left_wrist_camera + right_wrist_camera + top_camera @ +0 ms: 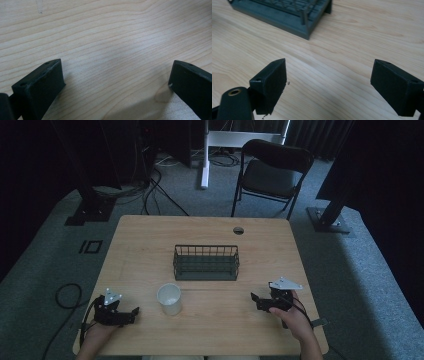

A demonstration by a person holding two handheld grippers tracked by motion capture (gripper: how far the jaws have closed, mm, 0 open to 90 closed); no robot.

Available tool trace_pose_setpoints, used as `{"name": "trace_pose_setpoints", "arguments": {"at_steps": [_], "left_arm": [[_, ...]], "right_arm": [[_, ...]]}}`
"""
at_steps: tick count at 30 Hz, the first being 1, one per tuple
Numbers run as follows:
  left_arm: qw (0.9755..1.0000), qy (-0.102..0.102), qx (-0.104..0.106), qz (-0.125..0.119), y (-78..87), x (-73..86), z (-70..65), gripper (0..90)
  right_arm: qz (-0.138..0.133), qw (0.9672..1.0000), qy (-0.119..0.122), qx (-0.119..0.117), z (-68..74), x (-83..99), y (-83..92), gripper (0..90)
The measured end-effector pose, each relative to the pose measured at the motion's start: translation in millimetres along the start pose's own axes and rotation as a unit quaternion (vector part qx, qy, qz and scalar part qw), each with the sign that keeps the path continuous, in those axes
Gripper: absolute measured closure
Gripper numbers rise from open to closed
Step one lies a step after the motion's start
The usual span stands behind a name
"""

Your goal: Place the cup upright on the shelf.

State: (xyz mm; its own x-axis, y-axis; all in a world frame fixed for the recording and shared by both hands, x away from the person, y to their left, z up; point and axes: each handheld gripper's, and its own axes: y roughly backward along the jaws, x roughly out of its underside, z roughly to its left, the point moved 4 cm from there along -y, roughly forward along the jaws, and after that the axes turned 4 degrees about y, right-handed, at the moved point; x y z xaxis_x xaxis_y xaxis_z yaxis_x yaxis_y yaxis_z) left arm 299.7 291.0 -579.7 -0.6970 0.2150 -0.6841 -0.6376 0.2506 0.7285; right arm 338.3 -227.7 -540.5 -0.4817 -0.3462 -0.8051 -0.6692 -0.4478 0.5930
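1. Table (210, 227): wooden top; all items stand on it.
2. Wire basket (206, 262): at centre, beyond the cup; nothing visible inside. Its corner (287, 15) lies ahead of the right gripper.
3. White cup (169, 298): upright near the front edge, between the grippers, nearer the left; appears empty.
4. Left gripper (134, 312): jaws spread wide, holding nothing, resting low.
5. Right gripper (255, 300): jaws likewise apart, empty.
6. Judgement: approach the cup level, straddle its wall squarely, close gently to avoid tipping.
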Motion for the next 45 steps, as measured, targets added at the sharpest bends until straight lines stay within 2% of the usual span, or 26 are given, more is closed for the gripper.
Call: {"name": "trace_pose_setpoints", "arguments": {"at_steps": [12,22,35,45], "left_arm": [[1.0,0.0,0.0,0.0,0.0,0.0,0.1,0.1],[1.0,-0.001,0.001,0.0,0.0,0.0,0.3,0.1],[1.0,-0.002,0.001,0.001,0.1,0.0,0.4,0.1],[1.0,-0.002,0.001,0.0,0.0,0.0,0.3,0.1]], "right_arm": [[-0.012,0.9987,0.033,-0.037,26.1,-16.7,-7.6,13.2],[-0.018,0.9968,0.042,-0.065,45.9,-25.9,-16.1,13.2],[-0.023,0.9923,0.068,-0.101,71.3,-35.1,-25.1,13.5],[-0.028,0.9885,0.078,-0.126,92.8,-42.3,-34.0,13.8]]}}
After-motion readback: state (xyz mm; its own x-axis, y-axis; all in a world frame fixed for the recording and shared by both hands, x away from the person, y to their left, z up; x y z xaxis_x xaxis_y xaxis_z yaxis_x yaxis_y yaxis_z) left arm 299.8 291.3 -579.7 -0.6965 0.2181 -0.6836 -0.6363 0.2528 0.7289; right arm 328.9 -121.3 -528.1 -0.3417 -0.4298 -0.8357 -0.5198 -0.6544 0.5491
